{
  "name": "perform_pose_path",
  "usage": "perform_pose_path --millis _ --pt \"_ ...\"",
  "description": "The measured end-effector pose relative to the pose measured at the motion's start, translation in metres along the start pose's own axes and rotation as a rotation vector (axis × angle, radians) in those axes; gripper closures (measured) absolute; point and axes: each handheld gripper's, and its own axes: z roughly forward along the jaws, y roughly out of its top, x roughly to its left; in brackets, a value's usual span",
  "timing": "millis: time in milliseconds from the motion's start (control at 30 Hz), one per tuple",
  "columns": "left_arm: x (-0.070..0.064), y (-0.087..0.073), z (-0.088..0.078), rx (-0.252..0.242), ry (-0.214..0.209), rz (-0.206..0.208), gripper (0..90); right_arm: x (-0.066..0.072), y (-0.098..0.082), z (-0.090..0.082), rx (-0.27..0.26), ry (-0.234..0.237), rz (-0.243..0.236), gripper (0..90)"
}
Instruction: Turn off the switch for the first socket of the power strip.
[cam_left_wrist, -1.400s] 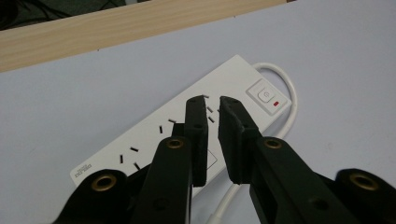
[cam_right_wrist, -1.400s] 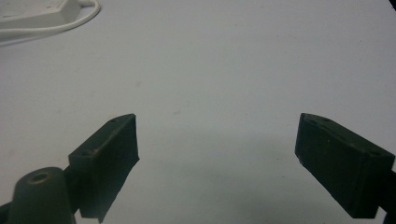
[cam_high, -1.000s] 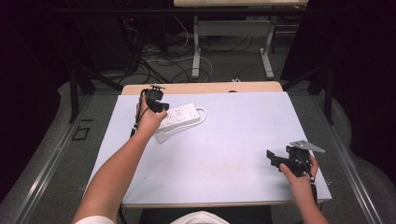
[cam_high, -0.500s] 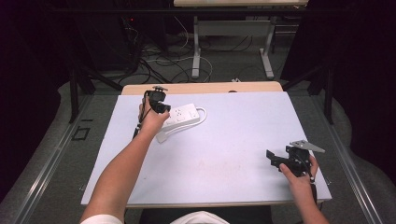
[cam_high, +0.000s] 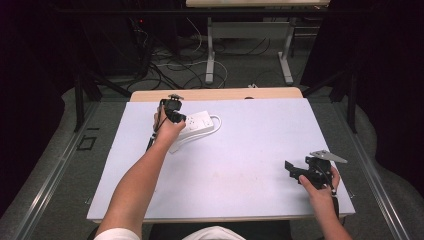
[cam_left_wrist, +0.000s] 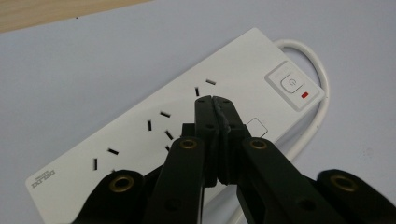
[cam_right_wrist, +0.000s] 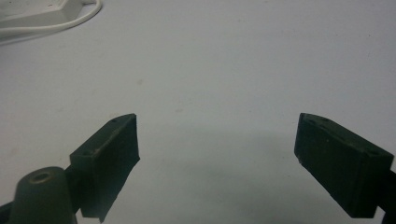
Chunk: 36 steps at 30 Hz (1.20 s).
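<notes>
From the high view, we see the left gripper at the near end of the white power strip, which lies at the far left of the table; compared with a second ago it has hardly shifted, so we judge the step is in a settled pause. The right gripper rests near the front right edge, unchanged. In the left gripper view, our jaws are pressed together, empty, tips over the strip's face just short of its power button. In the right gripper view, the jaws stand wide apart over bare tabletop
</notes>
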Motion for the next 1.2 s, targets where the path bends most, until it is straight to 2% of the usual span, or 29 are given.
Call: perform_pose_path --millis 200,267,300,400,433,700,733,800,867,900,933,967,1100,1200 --pt "-0.004 -0.001 0.006 0.014 -0.004 -0.007 90.0 0.000 0.000 0.000 0.001 0.000 0.000 13.0" --pt "-0.005 -0.001 0.009 0.029 -0.009 0.001 90.0 0.000 0.000 0.000 0.000 0.000 0.000 13.0" --pt "-0.006 -0.002 0.010 0.019 -0.008 -0.013 90.0 0.000 0.000 0.000 0.000 0.000 0.000 13.0" --pt "-0.006 -0.002 0.012 0.026 -0.012 -0.003 90.0 0.000 0.000 0.000 0.000 0.000 0.000 13.1" --pt "-0.008 -0.002 0.013 0.031 -0.009 -0.018 90.0 -0.001 0.000 0.000 0.001 0.000 0.000 13.1" --pt "-0.009 -0.003 0.017 0.045 -0.009 -0.011 90.0 -0.001 0.000 0.000 -0.008 -0.006 -0.001 13.1" --pt "-0.009 -0.003 0.018 0.045 -0.009 -0.023 90.0 0.000 0.000 0.000 -0.007 -0.004 0.004 13.1" --pt "-0.010 -0.004 0.019 0.052 -0.011 -0.008 90.0 0.000 0.001 -0.001 0.000 0.002 0.001 13.4" --pt "-0.011 -0.004 0.019 0.056 -0.011 -0.018 90.0 0.000 0.001 -0.001 -0.001 0.001 0.001 13.5" --pt "-0.011 -0.004 0.021 0.058 -0.012 -0.007 90.0 0.000 0.001 -0.001 -0.001 0.000 0.001 13.5" --pt "-0.012 -0.005 0.021 0.061 -0.010 -0.020 90.0 -0.001 0.001 -0.001 0.004 -0.003 -0.001 13.5" --pt "-0.012 -0.005 0.022 0.065 -0.013 -0.008 90.0 -0.001 0.001 -0.001 0.004 -0.001 -0.003 13.6" --pt "-0.014 -0.005 0.023 0.073 -0.011 -0.003 90.0 -0.001 0.001 0.000 -0.010 -0.002 -0.005 13.8" --pt "-0.014 -0.006 0.024 0.075 -0.010 -0.004 90.0 -0.001 0.001 -0.001 -0.001 0.004 0.001 13.9"
